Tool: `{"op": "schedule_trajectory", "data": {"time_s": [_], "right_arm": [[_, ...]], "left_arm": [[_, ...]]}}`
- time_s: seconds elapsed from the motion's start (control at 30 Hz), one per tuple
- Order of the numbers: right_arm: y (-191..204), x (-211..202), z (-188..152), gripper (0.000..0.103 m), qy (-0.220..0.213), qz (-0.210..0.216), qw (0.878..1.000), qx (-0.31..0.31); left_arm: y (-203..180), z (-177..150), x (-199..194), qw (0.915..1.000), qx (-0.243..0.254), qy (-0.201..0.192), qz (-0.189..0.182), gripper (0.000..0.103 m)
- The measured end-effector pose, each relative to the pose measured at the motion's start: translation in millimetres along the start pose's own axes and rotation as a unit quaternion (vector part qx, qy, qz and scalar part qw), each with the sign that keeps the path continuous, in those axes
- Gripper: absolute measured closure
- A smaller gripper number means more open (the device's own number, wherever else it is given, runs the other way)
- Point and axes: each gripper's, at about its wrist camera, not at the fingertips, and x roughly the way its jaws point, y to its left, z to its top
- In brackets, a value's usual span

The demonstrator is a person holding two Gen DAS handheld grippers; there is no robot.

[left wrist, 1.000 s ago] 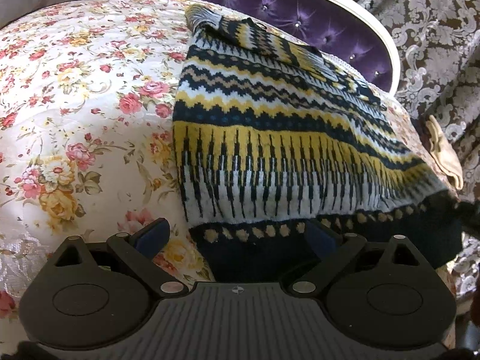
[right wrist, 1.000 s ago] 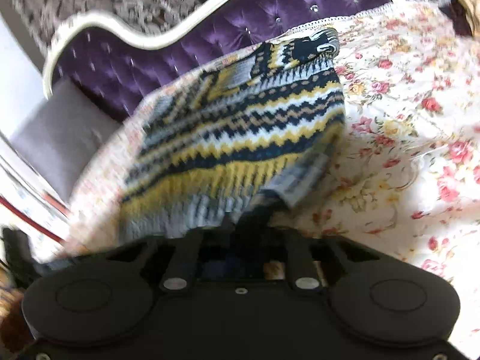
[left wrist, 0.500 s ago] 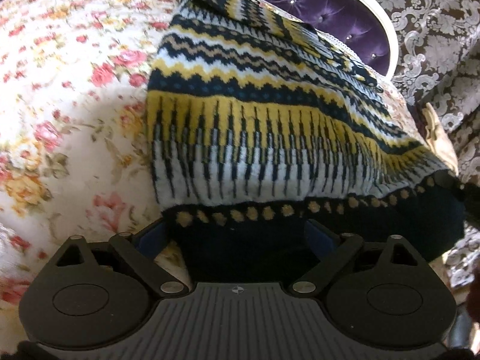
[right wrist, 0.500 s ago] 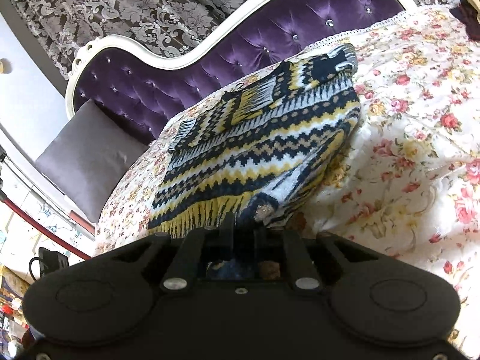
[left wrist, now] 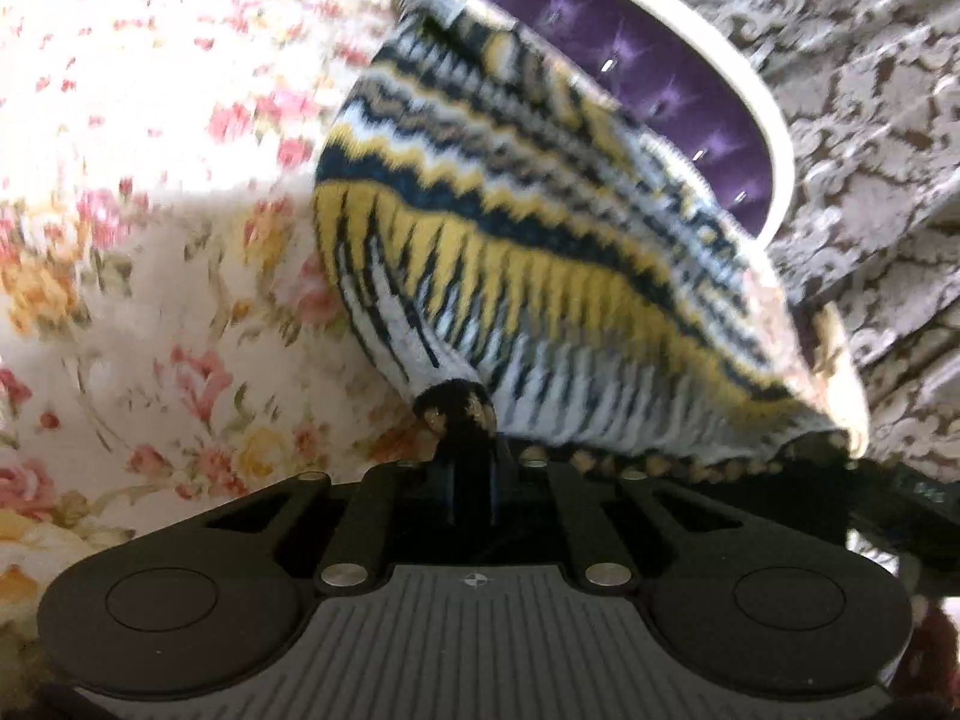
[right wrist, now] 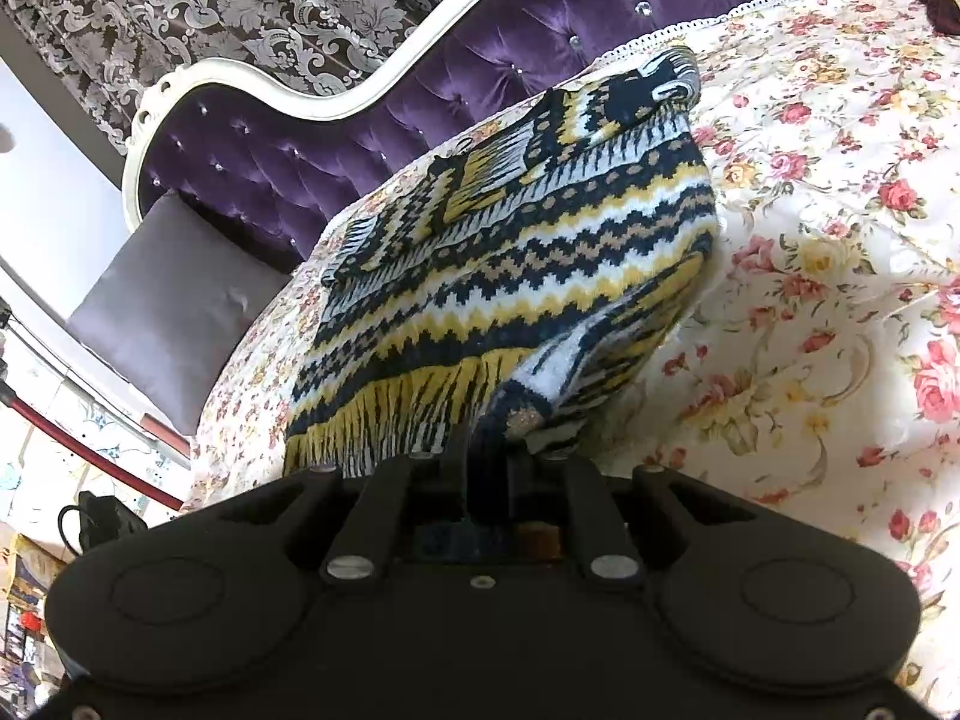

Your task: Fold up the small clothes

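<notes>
A knitted sweater (left wrist: 540,252) with navy, yellow and white zigzag bands lies on the flowered bedspread (left wrist: 150,240). In the left wrist view my left gripper (left wrist: 471,456) is closing tight on the sweater's dark hem near its left corner, and the knit bunches up between the pads. In the right wrist view the sweater (right wrist: 540,252) rises away toward the headboard. My right gripper (right wrist: 486,462) is shut on the hem's other corner, with a fold of fabric pinched and lifted off the bed.
A purple tufted headboard (right wrist: 300,138) with a white frame curves behind the sweater. A grey cushion (right wrist: 162,300) leans at its left end. Patterned curtains (left wrist: 870,120) hang beyond. The bedspread (right wrist: 840,240) stretches out to the right of the sweater.
My left gripper, open around the hem before, has shut on it and rolled; the hem now bunches and lifts. The right gripper keeps its grip on the other corner.
</notes>
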Motion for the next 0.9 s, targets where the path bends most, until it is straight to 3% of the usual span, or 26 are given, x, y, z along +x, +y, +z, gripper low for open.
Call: {"op": "schedule_trajectory", "data": {"time_s": [0.23,0.43,0.63,0.9], "right_arm": [[5.3,-5.3,24.3,0.083,-0.029,0.039,0.999,0.023],[-6.2,1.8,67.6,0.086,-0.068,0.061,0.995,0.047],[-27.1,30.6,115.0,0.088,-0.096,0.033,0.994,0.050],[-63.6,62.0,145.7,0.088,-0.095,-0.014,0.992,0.077]], "left_arm": [[-29.5,44.8,-38.4,0.9957,0.010,-0.082,-0.040,0.095],[-47.0,109.5,-31.9,0.9913,0.028,-0.120,-0.046,0.095],[-43.9,164.9,10.7,0.9921,0.025,-0.118,-0.033,0.095],[-29.5,194.4,58.7,0.9949,0.029,-0.097,-0.009,0.094]]}}
